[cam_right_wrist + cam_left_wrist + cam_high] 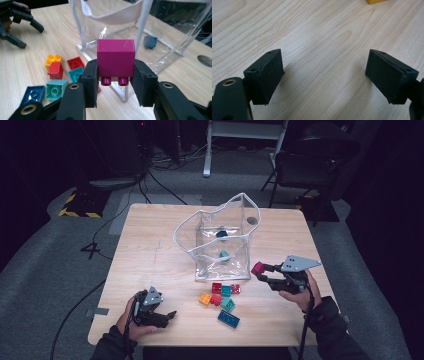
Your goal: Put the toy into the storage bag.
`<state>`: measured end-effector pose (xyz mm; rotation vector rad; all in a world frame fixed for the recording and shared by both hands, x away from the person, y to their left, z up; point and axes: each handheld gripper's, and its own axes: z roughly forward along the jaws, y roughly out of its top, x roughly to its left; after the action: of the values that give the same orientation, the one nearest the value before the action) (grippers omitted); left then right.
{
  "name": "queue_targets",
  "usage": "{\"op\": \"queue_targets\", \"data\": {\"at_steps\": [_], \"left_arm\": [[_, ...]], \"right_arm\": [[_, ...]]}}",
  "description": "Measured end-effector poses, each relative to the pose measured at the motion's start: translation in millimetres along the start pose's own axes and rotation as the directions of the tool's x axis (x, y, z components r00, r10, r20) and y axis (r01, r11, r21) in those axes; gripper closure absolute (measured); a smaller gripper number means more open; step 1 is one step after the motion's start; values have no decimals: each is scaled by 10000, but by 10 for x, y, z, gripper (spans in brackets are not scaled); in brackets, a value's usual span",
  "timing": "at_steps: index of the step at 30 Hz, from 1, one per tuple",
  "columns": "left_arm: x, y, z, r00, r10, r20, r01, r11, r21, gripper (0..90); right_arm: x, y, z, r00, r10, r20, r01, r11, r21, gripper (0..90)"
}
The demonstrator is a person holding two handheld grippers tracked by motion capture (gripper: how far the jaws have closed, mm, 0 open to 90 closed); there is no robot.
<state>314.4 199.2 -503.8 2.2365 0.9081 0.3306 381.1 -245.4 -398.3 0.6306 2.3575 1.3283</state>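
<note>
My right gripper (263, 273) (116, 63) is shut on a magenta brick (258, 268) (116, 58), held off the table with its studs pointing back toward the camera, just right of the clear plastic bag (235, 210) (110, 15). The bag stands open with a dark blue piece (221, 234) (150, 41) and a teal piece (224, 254) inside. My left gripper (171, 315) (324, 63) rests low over bare wood at the front left, its jaws apart with nothing between them.
Several loose bricks lie in front of the bag: orange (205, 298) (53, 60), red (216, 287) (55, 70), teal (228, 304) (55, 89) and blue (228, 319) (32, 94). The wooden table (150, 235) has a round hole (252, 220) (205, 60) at the back. A chair (310, 160) stands beyond.
</note>
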Motion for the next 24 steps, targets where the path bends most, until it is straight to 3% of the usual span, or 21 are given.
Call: {"op": "queue_targets", "data": {"at_steps": [24], "left_arm": [[1, 0, -1, 10000, 12, -2, -12, 10000, 6, 152]], "right_arm": [[-234, 531, -216, 9981, -138, 592, 174, 9980, -611, 596]]}}
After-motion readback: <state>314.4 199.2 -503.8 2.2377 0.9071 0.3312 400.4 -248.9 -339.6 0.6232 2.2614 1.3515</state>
